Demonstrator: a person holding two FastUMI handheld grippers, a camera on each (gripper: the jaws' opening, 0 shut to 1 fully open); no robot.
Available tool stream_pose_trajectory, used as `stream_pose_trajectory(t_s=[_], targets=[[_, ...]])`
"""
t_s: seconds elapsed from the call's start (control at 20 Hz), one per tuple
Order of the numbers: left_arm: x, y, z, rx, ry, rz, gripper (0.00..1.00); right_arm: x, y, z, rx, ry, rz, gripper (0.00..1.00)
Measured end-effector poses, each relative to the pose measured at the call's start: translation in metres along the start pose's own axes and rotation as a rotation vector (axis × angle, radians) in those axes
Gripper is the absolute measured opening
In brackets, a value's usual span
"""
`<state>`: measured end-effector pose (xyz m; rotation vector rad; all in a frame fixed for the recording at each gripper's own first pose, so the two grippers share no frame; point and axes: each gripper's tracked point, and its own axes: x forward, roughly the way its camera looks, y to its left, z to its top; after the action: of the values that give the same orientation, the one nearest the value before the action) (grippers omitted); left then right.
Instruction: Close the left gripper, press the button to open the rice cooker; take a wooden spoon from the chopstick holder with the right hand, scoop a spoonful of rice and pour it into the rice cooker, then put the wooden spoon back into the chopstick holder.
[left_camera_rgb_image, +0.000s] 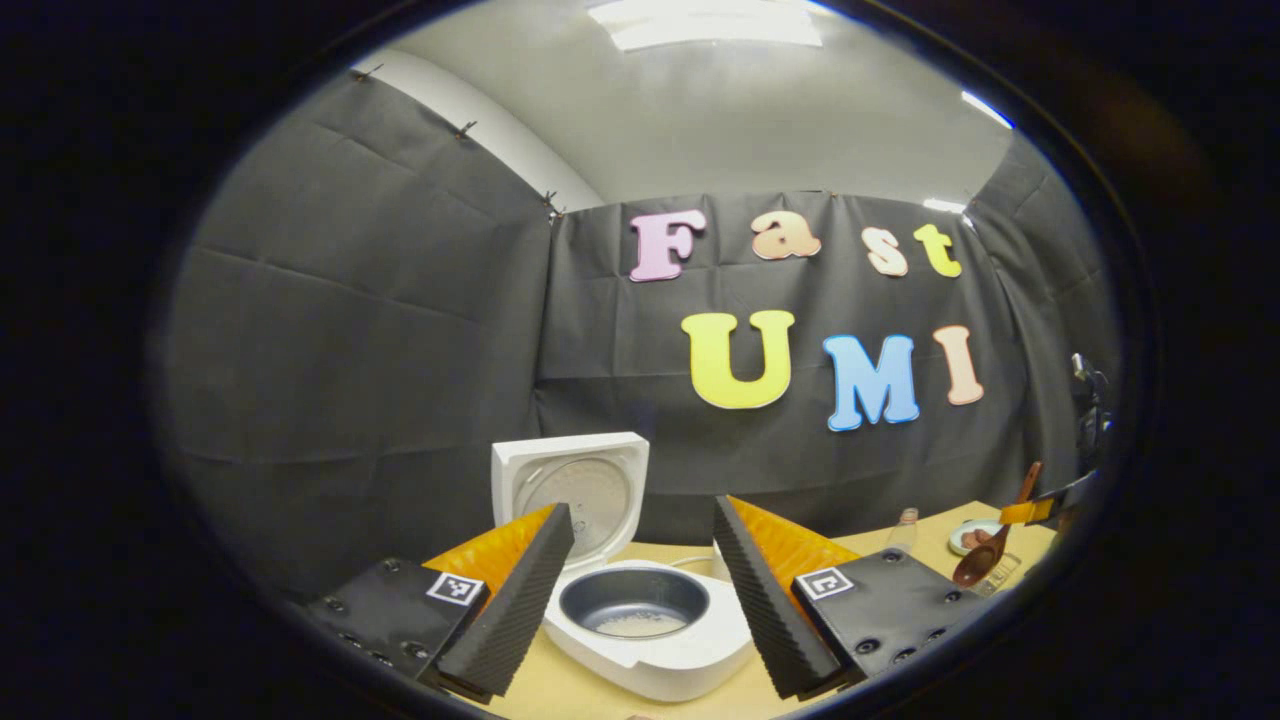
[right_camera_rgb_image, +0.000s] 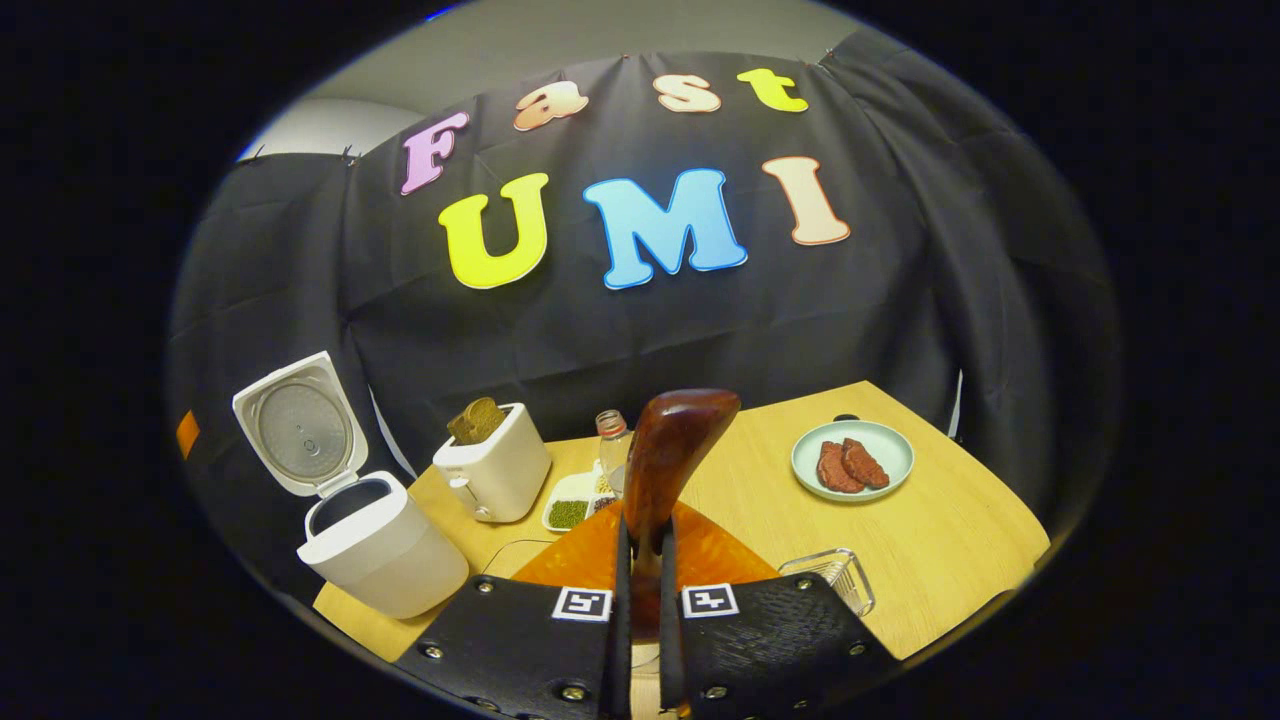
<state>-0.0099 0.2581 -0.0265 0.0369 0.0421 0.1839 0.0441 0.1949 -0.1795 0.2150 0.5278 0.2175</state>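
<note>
In the left gripper view we see our left gripper (left_camera_rgb_image: 640, 560) with its fingers spread wide and nothing between them. Through the gap sits the rice cooker (left_camera_rgb_image: 650, 625) on the wooden table (left_camera_rgb_image: 560, 690), its lid (left_camera_rgb_image: 572, 485) standing upright at the back and a little rice (left_camera_rgb_image: 640, 625) lying in the dark inner pot. Far to the right, the other gripper holds the wooden spoon (left_camera_rgb_image: 985, 560) with the bowl hanging low over the table, near a small plate (left_camera_rgb_image: 965, 535) and a bottle (left_camera_rgb_image: 905, 530).

In the right gripper view, the open rice cooker (right_camera_rgb_image: 375, 545) stands at the left edge of the table (right_camera_rgb_image: 950, 560). Just beside it is a white toaster (right_camera_rgb_image: 495, 470) with bread (right_camera_rgb_image: 478, 420) in its slot, then a divided dish of grains (right_camera_rgb_image: 572, 505) and the bottle (right_camera_rgb_image: 612, 445). In the middle, our right gripper (right_camera_rgb_image: 640, 600) has its fingers pressed narrow on the handle of the wooden spoon (right_camera_rgb_image: 670, 460), the bowl pointing up. A clear container (right_camera_rgb_image: 835, 575) sits just right of the fingers, and farther back a plate with meat (right_camera_rgb_image: 852, 458).
</note>
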Motion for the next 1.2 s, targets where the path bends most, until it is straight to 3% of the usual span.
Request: stream_pose_trajectory(t_s=[0.7,1.05,1.2], targets=[[-0.001,0.059,-0.021,0.03,0.044,0.043,0.98,0.054,0.017,-0.084,-0.204,0.114,-0.099,0.12],[-0.002,0.051,-0.029,0.01,0.05,0.035,0.98,0.055,0.062,-0.111,-0.145,0.163,-0.007,0.12],[-0.004,0.049,-0.031,0.014,0.052,0.034,0.98,0.053,0.077,-0.117,-0.05,0.198,0.053,0.12]])
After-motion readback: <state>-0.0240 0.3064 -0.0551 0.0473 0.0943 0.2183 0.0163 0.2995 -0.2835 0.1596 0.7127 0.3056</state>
